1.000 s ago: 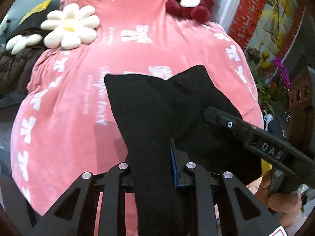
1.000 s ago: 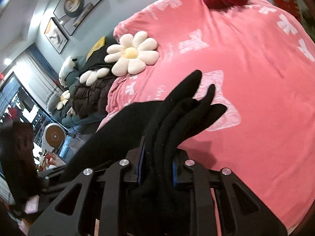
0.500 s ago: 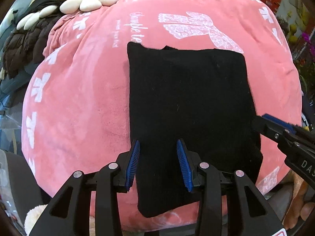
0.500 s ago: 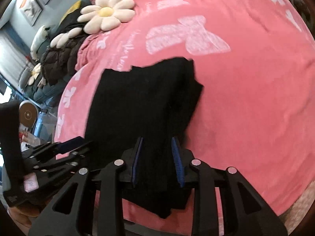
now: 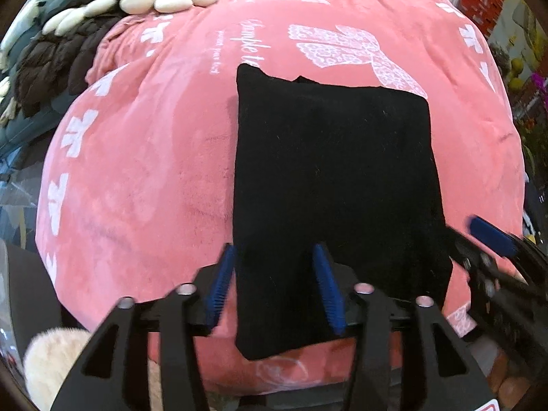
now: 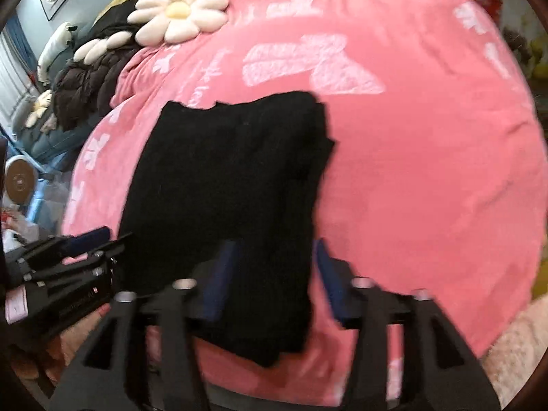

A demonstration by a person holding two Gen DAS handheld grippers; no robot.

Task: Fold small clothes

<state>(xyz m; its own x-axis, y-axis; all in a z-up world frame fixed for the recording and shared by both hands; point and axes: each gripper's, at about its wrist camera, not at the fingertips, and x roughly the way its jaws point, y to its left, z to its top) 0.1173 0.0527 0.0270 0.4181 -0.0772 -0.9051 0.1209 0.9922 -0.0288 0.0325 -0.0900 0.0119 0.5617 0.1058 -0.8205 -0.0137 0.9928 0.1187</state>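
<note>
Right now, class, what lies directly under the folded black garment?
The black garment rests on a pink blanket with white bow prints, which shows on every side of it. The part of the blanket beneath the cloth is covered, so anything there cannot be seen.

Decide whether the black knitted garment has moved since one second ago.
Yes. The black knitted garment dropped from the jaws and now lies flat on the pink plush blanket.

A black garment (image 5: 335, 185) lies folded flat in a rectangle on pink bedding.
</note>
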